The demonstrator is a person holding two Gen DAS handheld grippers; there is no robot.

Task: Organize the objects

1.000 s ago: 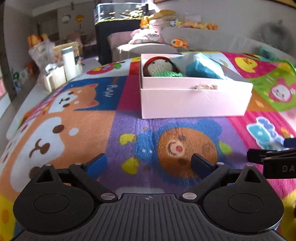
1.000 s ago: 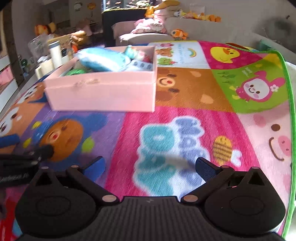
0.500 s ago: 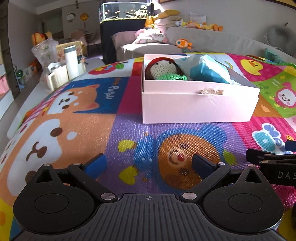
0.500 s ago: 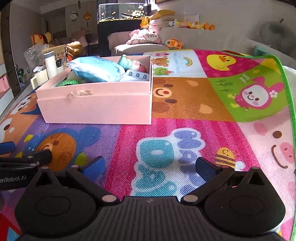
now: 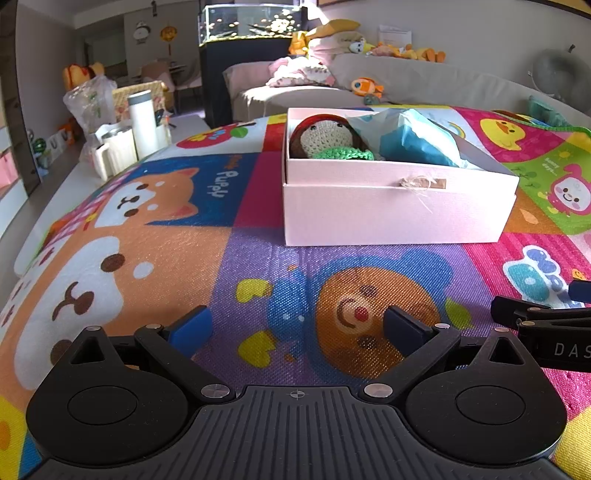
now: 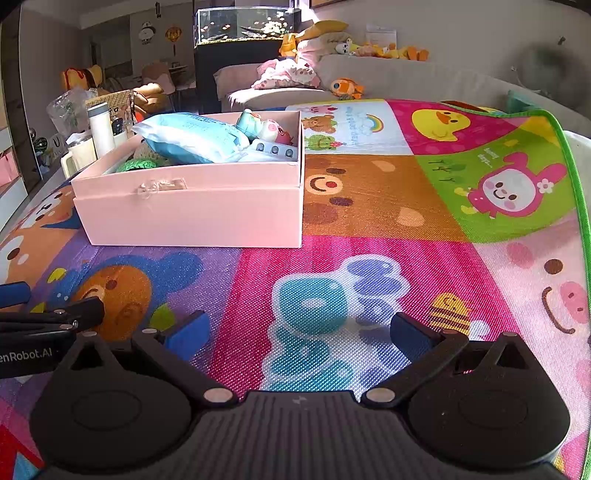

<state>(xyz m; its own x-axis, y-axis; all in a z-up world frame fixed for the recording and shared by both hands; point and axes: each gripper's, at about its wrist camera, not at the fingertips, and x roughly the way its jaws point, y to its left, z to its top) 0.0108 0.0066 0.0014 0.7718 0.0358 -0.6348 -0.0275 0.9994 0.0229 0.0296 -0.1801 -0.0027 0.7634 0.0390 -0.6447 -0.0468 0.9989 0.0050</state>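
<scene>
A pink box (image 5: 388, 210) stands on the cartoon play mat (image 5: 155, 258). It holds a crocheted doll (image 5: 325, 136), a blue-and-white packet (image 5: 410, 140) and, in the right wrist view, small toys (image 6: 269, 129) beside the packet (image 6: 192, 138). The box also shows in the right wrist view (image 6: 192, 214). My left gripper (image 5: 297, 328) is open and empty, low over the mat, short of the box. My right gripper (image 6: 301, 330) is open and empty, to the right of the left one.
A white bottle and cups (image 5: 127, 136) stand off the mat's far left edge. A sofa with plush toys (image 5: 369, 85) and a fish tank (image 5: 251, 22) lie behind. The mat's green edge (image 6: 576, 177) runs along the right.
Both grippers have drawn back and steadied; the box looks slightly farther and more centred. Both stay open and empty.
</scene>
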